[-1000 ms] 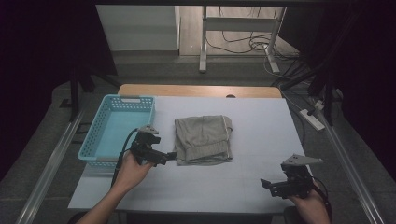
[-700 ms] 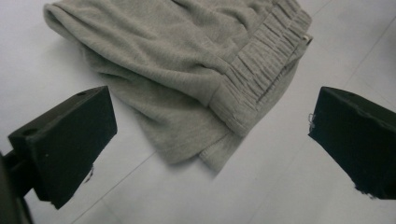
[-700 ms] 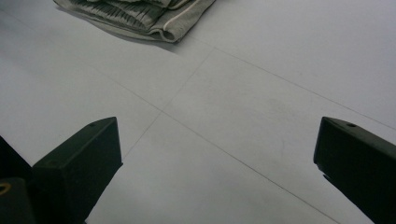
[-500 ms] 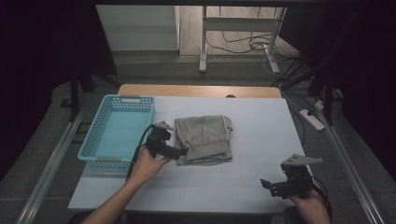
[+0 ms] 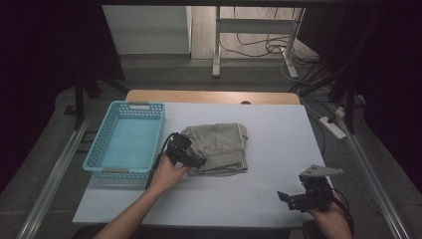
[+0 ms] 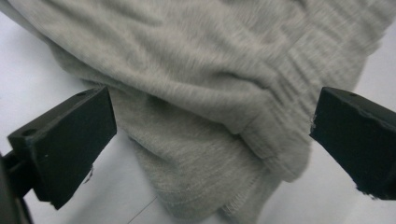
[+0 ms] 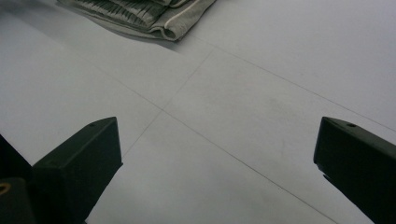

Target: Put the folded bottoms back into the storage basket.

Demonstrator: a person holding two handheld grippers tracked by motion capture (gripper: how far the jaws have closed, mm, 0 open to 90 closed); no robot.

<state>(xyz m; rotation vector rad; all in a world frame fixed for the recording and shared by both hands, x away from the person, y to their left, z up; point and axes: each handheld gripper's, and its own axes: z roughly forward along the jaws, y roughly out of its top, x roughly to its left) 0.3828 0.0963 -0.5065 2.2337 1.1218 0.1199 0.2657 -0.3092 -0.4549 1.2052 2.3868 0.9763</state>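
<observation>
Two hand-held grippers work over the wide white table (image 5: 259, 199), which takes up the middle of the high view. Next in size, the light-blue perforated plastic basket (image 5: 102, 149) sits at the table's left edge, nothing in it. Just to its right, at the centre of the frame, lies the folded grey knit garment (image 5: 219, 147), flat on the tabletop, its ribbed hem turned toward the lower edge.

The left gripper (image 6: 210, 135) has its jaws spread wide on either side of the garment's near left corner, the layered fold lying between them but not yet pinched. The step in hand looks like the approach for a grasp. The next move, as I judge it, calls for pushing the lower jaw under all the layers and closing, so the fold comes up whole and does not fall open; the basket beside it seems the likely destination.

The right gripper (image 5: 298, 197) waits at the lower right of the high view, jaws likewise wide and holding nothing, well apart from the garment. Nothing lies between cloth and basket; only the basket's near wall must be cleared.
</observation>
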